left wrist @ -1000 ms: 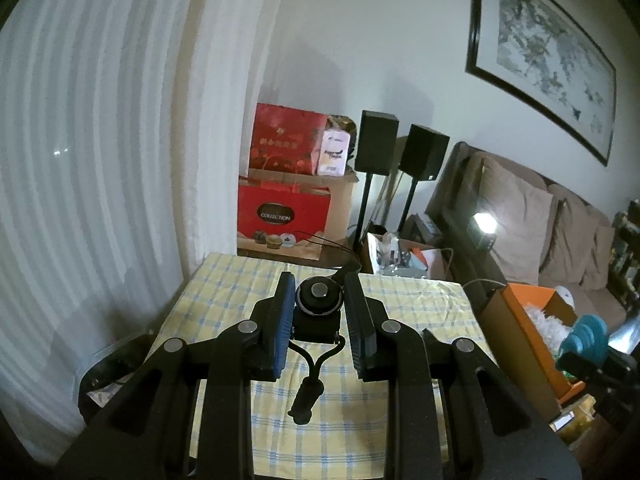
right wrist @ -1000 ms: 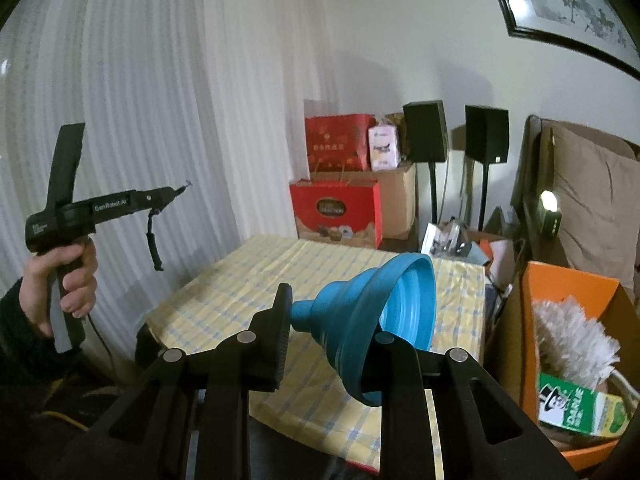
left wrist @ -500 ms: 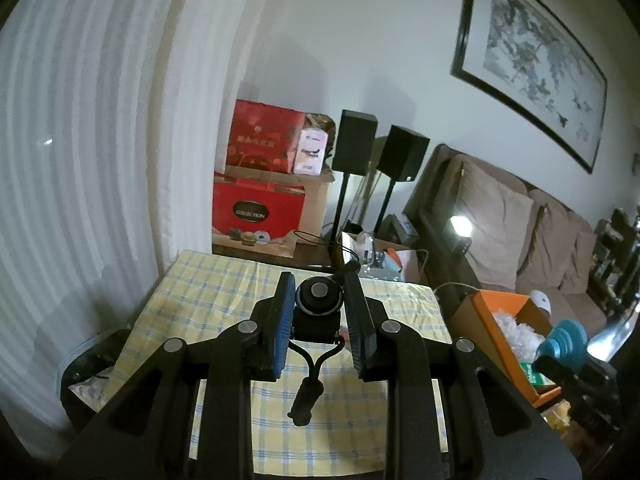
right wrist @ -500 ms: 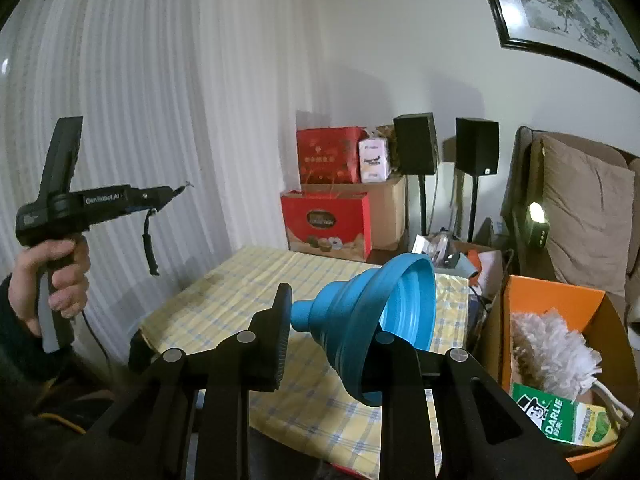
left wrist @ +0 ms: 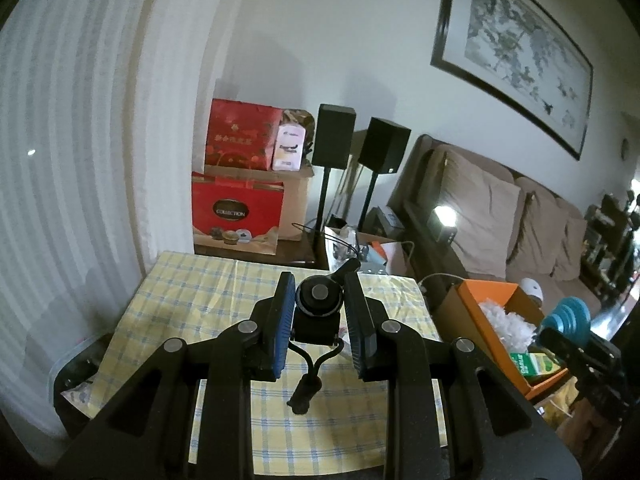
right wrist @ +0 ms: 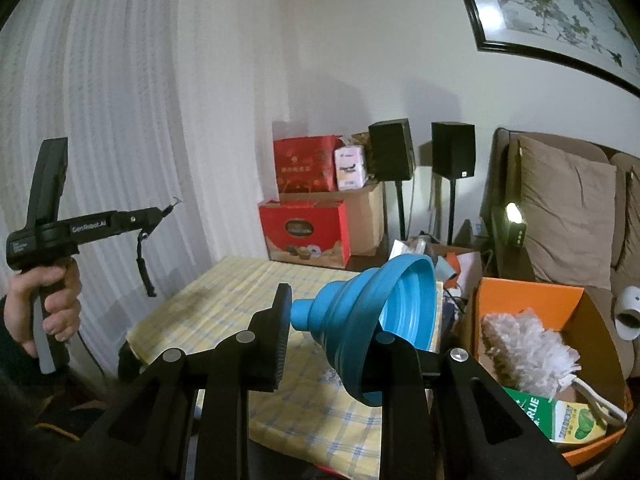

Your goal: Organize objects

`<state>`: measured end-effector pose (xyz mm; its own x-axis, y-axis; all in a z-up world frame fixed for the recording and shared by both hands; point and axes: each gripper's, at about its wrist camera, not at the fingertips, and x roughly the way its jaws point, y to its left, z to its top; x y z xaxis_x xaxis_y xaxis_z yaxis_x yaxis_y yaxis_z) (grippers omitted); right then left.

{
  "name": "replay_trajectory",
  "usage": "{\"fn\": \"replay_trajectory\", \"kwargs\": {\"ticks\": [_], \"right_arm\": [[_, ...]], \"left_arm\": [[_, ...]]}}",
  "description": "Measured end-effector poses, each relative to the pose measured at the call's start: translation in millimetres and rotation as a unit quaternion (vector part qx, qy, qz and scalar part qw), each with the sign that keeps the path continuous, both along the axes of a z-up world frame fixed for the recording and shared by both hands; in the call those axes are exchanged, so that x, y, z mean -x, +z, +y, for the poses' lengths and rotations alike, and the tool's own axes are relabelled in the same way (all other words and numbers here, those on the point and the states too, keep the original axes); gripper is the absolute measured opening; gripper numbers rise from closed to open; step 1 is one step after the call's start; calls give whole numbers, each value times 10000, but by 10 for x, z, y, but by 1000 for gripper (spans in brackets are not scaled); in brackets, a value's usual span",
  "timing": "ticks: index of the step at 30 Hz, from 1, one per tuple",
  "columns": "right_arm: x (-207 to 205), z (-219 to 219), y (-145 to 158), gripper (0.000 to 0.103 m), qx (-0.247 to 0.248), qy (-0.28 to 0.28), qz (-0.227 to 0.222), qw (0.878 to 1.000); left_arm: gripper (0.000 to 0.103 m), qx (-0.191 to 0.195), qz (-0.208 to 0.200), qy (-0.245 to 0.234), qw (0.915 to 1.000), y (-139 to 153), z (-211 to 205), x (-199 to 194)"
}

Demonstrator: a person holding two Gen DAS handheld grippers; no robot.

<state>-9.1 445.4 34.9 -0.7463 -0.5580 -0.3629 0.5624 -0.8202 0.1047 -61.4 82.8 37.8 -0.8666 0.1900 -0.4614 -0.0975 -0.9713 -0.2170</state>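
Two held objects [left wrist: 318, 312] between jaws

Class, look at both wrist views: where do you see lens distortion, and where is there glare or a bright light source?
Left wrist view: the curtain bows into curves and the corners go black; a small lamp by the sofa blooms white. Right wrist view: the same lamp glows, and glare whitens the picture frame's glass.
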Motion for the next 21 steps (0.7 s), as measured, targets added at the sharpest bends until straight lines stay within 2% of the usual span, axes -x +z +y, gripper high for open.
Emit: {"fn": "replay_trajectory", "kwargs": {"ticks": [21], "right_arm": [[21, 172, 57, 23, 26, -298, 84, 9995]], "left_arm": [[23, 81, -46, -365, 9993, -24, 384, 42]]}}
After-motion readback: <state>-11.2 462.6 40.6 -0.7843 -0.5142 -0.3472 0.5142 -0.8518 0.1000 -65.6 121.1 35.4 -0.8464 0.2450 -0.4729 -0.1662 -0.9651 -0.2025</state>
